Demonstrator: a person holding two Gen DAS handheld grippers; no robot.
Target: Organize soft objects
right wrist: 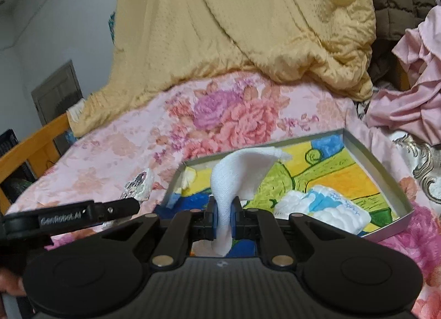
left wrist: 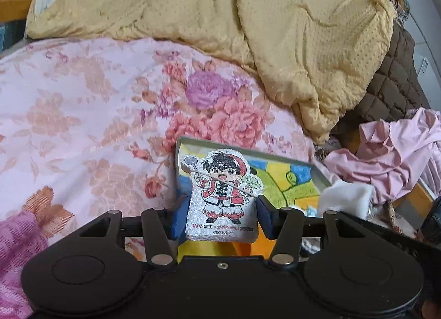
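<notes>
1. My left gripper [left wrist: 222, 215] has its blue pads clamped on the two sides of a white, sparkly foam pad printed with a cartoon figure in a red coat [left wrist: 222, 195], which stands upright between them.
2. My right gripper [right wrist: 223, 215] has its jaws nearly together, pinching a white knitted sock [right wrist: 234, 175]; the sock rises from the pads and droops to the right over the tray.
3. Just beyond both grippers lies a shallow grey metal tray with a yellow, green and blue painted bottom [right wrist: 369, 150], resting on the bed.
4. Inside that tray, at its near right, lies a folded white cloth bundle with pale blue patches [right wrist: 325, 206].
5. In the right wrist view the left gripper [right wrist: 129, 204] shows at the left, with the foam pad held just left of the tray's near left corner.
6. The tray sits on a pink quilt with large rose flowers [left wrist: 82, 115].
7. Far behind is a heaped yellow dotted blanket [left wrist: 275, 29]; a brown quilted cover [left wrist: 394, 82] sits to its right.
8. A crumpled pale pink garment [left wrist: 399, 153] lies right of the tray.
</notes>
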